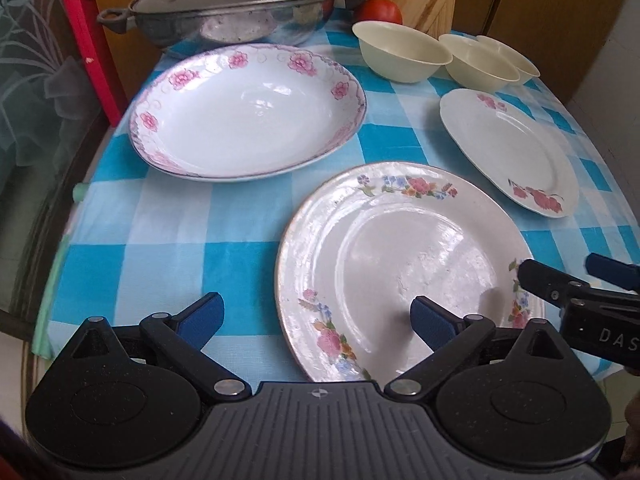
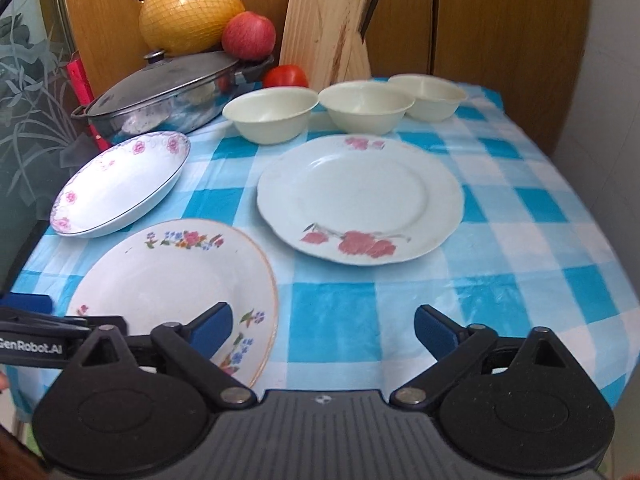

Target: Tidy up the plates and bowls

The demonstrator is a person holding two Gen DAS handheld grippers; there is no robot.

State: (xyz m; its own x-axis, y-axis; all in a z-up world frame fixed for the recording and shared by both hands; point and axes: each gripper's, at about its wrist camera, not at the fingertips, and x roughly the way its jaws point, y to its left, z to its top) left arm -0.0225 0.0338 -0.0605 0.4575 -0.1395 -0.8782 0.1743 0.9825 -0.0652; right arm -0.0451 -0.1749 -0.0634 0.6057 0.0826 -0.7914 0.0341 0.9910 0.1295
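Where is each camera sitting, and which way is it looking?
Left wrist: on the left gripper, looking down across the table at the multicolour-flower plate; the right gripper pokes in beside it.
Right wrist: on the right gripper, looking down over the checked tablecloth; the left gripper shows at the edge.
Both see the plates, three cream bowls and lidded pan.

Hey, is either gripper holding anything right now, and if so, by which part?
Nothing is held. The left gripper and right gripper are both open, each straddling an edge of the near floral plate without pressing on it.
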